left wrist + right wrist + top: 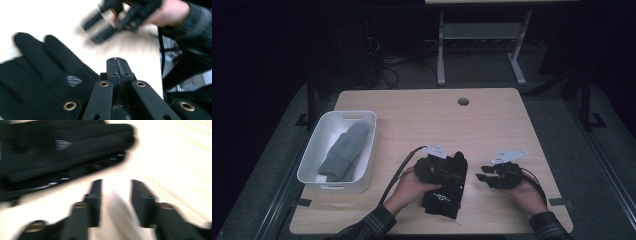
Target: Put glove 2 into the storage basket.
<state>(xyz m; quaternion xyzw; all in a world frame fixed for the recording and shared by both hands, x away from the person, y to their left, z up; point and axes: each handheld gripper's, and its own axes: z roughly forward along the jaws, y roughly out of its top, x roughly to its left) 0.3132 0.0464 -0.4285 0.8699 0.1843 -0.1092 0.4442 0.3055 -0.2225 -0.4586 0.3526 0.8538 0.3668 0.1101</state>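
**Black glove pinned on surface, right hand-held gripper released**

The black glove (447, 187) is kept flat on the surface (492, 125) near the front edge, seemingly pinned beneath the left hand-held gripper (452, 176), whose jaws are pressed together, empty. The right hand-held gripper (482, 172) is held just beside it, jaws apart with nothing between, presumably for re-gripping. A grey glove (343, 152) is stored in the white bin (314, 145)

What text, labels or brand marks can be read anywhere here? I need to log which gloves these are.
None can be read.
Black glove: small white print near the cuff in the high view, too small to read.
The same glove: a grey-white patch in the left gripper view, blurred, with no letters to make out.
Grey glove and white bin: no markings seen.
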